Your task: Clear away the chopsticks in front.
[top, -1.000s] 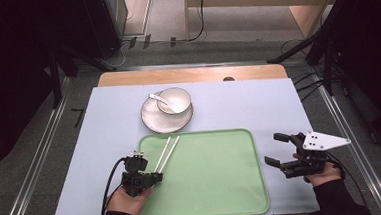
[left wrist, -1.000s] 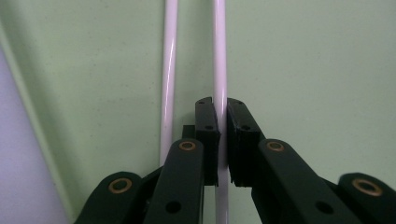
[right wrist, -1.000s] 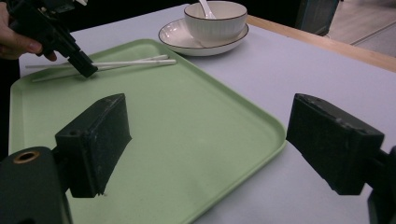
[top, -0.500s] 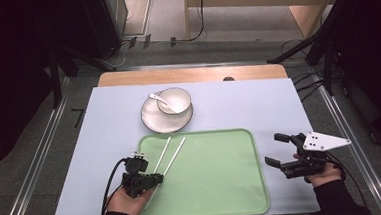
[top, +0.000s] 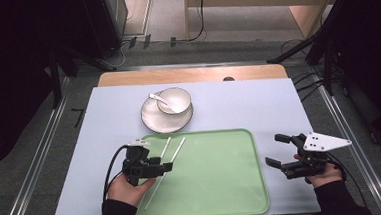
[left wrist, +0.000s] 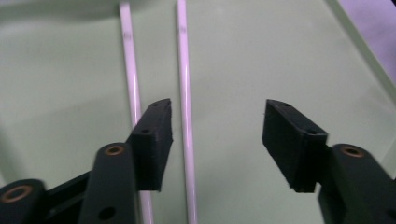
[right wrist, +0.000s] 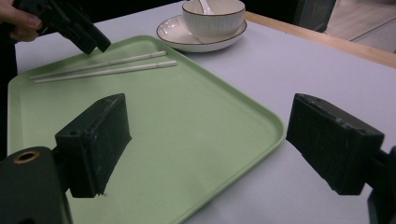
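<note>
The two chopsticks [top: 168,161] lie side by side, nearly parallel, in the left part of the green tray [top: 218,181], their far ends near its far rim. In my left gripper view one chopstick [left wrist: 186,121] runs up between my jaws while the other [left wrist: 133,88] passes behind my left jaw. My left gripper [top: 166,166] hangs just above them; its jaws have just been opening and now stand wide apart, the pads pressing on nothing, the sticks free on the tray.

The tray otherwise holds nothing I can see. It sits on the pale blue mat [top: 258,103]. Just beyond its far rim stands a plate [top: 151,117], with a bowl [top: 178,95] on it and a white spoon [top: 155,96] resting in the bowl, its handle pointing left.

My right gripper [top: 280,150] hovers over the mat just right of the tray, well apart from the chopsticks, jaws wide open and holding nothing.
</note>
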The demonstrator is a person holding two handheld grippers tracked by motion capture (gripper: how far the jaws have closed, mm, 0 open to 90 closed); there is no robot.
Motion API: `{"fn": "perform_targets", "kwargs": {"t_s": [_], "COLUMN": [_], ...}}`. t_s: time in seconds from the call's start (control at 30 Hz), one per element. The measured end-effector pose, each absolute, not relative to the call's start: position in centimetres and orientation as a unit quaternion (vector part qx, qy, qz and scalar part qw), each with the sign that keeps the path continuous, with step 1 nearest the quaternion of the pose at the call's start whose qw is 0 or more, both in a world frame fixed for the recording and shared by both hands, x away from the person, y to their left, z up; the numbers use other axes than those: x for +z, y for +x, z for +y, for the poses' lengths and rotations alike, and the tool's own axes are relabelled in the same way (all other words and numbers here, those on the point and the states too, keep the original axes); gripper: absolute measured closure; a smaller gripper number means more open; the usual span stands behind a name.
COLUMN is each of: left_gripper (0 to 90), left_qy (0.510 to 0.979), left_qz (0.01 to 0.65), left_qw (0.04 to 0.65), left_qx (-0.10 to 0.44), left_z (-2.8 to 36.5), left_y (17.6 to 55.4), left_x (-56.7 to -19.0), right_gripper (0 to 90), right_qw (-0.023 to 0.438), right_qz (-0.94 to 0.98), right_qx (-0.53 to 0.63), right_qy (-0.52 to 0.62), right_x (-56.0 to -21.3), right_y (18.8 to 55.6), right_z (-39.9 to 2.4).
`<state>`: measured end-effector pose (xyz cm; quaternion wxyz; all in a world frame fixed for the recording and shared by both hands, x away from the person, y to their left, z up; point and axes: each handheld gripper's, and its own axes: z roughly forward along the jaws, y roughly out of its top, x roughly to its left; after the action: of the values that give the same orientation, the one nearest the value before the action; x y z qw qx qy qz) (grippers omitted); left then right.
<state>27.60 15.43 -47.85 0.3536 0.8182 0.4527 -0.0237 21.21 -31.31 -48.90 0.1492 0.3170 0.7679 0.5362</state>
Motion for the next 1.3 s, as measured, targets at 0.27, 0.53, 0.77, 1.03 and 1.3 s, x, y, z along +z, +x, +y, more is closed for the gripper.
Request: {"fn": "perform_targets", "kwargs": {"t_s": [0.27, 0.53, 0.77, 1.03, 1.3], "left_gripper": [42.1, 90.0, 90.0, 90.0, 86.1], "left_qy": [0.838, 0.844, 0.85, 0.832, 0.815], "left_qz": [0.424, 0.425, 0.437, 0.47, 0.496], "left_qw": [0.342, 0.321, 0.289, 0.288, 0.293], "left_qx": [-0.034, -0.068, -0.06, -0.057, -0.064], "left_z": [13.3, 11.2, 11.4, 13.9, 16.3], "left_y": [30.4, 31.9, 32.7, 33.2, 33.2], "left_x": [-48.3, -49.6, -50.9, -50.8, -50.7], "right_gripper": [13.7, 13.7, 13.7, 13.7, 13.6], "right_qw": [0.152, 0.153, 0.154, 0.154, 0.155], "right_qz": [0.766, 0.765, 0.764, 0.764, 0.765], "right_qx": [0.535, 0.534, 0.535, 0.535, 0.535], "right_qy": [0.322, 0.325, 0.326, 0.325, 0.324], "right_x": [-49.0, -48.9, -48.9, -48.9, -48.9], "right_y": [20.9, 20.6, 20.4, 20.4, 20.4], "right_z": [-31.6, -31.8, -31.9, -31.9, -31.9]}}
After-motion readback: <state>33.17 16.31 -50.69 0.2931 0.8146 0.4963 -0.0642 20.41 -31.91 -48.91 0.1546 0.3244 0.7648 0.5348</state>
